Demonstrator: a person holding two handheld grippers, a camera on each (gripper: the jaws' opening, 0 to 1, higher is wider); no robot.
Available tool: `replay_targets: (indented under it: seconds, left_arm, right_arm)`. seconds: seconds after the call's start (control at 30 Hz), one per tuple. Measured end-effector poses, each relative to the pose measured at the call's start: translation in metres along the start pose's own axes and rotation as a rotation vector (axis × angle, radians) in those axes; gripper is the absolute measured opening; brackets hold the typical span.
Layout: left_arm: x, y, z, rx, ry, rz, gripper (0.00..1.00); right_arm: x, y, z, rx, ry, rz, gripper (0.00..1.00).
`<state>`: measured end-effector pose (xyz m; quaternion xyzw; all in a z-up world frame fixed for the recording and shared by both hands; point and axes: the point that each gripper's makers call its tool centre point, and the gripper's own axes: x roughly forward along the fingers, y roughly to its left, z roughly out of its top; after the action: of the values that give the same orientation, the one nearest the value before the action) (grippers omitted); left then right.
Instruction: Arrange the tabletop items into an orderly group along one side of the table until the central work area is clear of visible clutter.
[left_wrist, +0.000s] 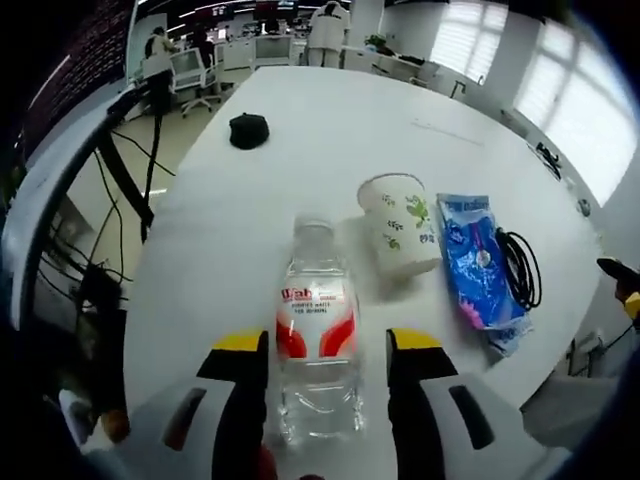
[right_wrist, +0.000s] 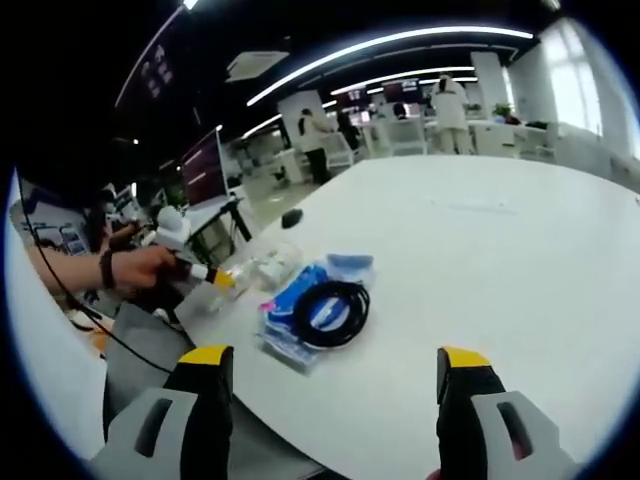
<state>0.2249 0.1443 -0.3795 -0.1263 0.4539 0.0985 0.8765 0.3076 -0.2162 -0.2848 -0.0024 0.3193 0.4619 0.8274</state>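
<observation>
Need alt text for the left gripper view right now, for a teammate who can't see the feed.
A clear plastic water bottle with a red and white label stands on the white table between the left gripper's open yellow-tipped jaws. Behind it to the right lie a tipped floral paper cup, a blue plastic packet and a coiled black cable; a small black object sits farther back.

Beyond my table, people (right_wrist: 447, 100) stand among office desks (right_wrist: 520, 135) with monitors (right_wrist: 203, 165). A swivel chair (left_wrist: 196, 78) waits on the pale floor (left_wrist: 185, 130), cables (left_wrist: 115, 205) trail there, and bright windows (left_wrist: 580, 110) line one side.
</observation>
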Motion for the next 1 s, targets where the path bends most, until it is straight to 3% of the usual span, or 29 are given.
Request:
replay_targets:
  seconds: [0.53,0.77,0.87,1.0]
  left_arm:
    - [0.022,0.004,0.01,-0.018,0.084,-0.023,0.46]
    - [0.029,0.004,0.009,0.009,0.115,-0.021,0.45]
    - [0.029,0.007,0.007,0.044,0.117,-0.008,0.41]
    - [0.024,0.002,0.009,0.031,0.092,-0.03,0.39]
  right_arm:
    - [-0.005,-0.005,-0.005,0.014,0.009,-0.02,0.85]
    - [-0.008,-0.007,-0.005,0.019,0.01,-0.028,0.85]
    - [-0.009,-0.011,-0.006,0.021,0.01,-0.031,0.85]
    - [-0.009,-0.013,-0.006,0.021,0.009,-0.035,0.85]
